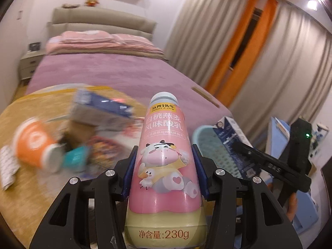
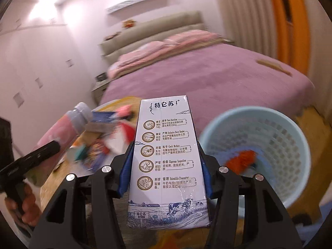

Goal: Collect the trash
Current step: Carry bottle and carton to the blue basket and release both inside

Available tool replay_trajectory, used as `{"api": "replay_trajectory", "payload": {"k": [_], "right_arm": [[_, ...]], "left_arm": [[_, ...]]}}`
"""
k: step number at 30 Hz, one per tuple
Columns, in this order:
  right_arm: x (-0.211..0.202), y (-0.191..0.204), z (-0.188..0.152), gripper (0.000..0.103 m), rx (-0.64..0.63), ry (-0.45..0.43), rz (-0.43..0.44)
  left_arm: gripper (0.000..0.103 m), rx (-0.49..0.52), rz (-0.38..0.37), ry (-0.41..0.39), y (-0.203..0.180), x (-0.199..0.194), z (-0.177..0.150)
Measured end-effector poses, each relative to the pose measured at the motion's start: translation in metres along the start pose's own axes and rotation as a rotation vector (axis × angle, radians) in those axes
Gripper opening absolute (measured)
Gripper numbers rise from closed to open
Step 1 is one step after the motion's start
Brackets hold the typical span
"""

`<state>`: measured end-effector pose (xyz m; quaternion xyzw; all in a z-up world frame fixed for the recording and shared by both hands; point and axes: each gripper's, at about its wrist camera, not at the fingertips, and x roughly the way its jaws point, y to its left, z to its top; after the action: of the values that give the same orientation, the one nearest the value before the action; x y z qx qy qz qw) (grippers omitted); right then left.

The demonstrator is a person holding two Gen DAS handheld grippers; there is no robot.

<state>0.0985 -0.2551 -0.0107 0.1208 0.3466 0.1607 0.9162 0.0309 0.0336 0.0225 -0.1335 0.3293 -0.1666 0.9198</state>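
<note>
trash is split between both claws: the left claw (image 1: pixel 165 157) is clamped on a pink yogurt bottle (image 1: pixel 165 161), the right claw (image 2: pixel 167 161) on a white milk carton (image 2: pixel 167 161). more litter (image 1: pixel 83 137), blurred, lies on the yellow counter (image 1: pixel 31 197) left of them. a blue basket (image 2: pixel 290 124) stands right of the carton.

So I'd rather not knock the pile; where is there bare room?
The purple bedspread is bare from the folded pink bedding down to the trash pile. The yellow mat is free near the orange cup. The blue basket is mostly empty.
</note>
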Motion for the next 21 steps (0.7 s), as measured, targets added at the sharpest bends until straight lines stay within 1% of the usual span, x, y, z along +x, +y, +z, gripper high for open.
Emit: {"api": "replay_trajectory", "payload": {"k": [4,5,7,9,11,13,15,20,21], "right_arm": [[0.012,-0.049,0.003,0.051,0.116,0.040,-0.090],[0.017,-0.063,0.003,0.051,0.144,0.056,-0.117],[0.027,-0.087,0.002,0.051,0.193,0.083,-0.168],[0.037,-0.105,0.002,0.051,0.229,0.108,-0.192],[0.047,-0.118,0.001,0.051,0.256,0.131,-0.216],[0.055,-0.127,-0.002,0.051,0.275,0.145,-0.233],[0.063,-0.135,-0.003,0.051,0.289,0.160,-0.251],[0.075,-0.145,-0.003,0.052,0.318,0.194,-0.283],[0.077,-0.148,-0.004,0.052,0.324,0.198,-0.288]], "left_arm": [[0.048,0.046,-0.071,0.066,-0.035,0.049,0.010],[0.048,0.056,-0.081,0.076,-0.041,0.057,0.011],[0.048,0.089,-0.108,0.113,-0.059,0.085,0.015],[0.048,0.116,-0.121,0.135,-0.074,0.111,0.017],[0.048,0.135,-0.132,0.162,-0.085,0.134,0.017],[0.048,0.128,-0.145,0.204,-0.093,0.161,0.017],[0.048,0.118,-0.163,0.229,-0.098,0.180,0.016],[0.048,0.124,-0.171,0.278,-0.107,0.212,0.012],[0.048,0.126,-0.173,0.285,-0.108,0.213,0.010]]}}
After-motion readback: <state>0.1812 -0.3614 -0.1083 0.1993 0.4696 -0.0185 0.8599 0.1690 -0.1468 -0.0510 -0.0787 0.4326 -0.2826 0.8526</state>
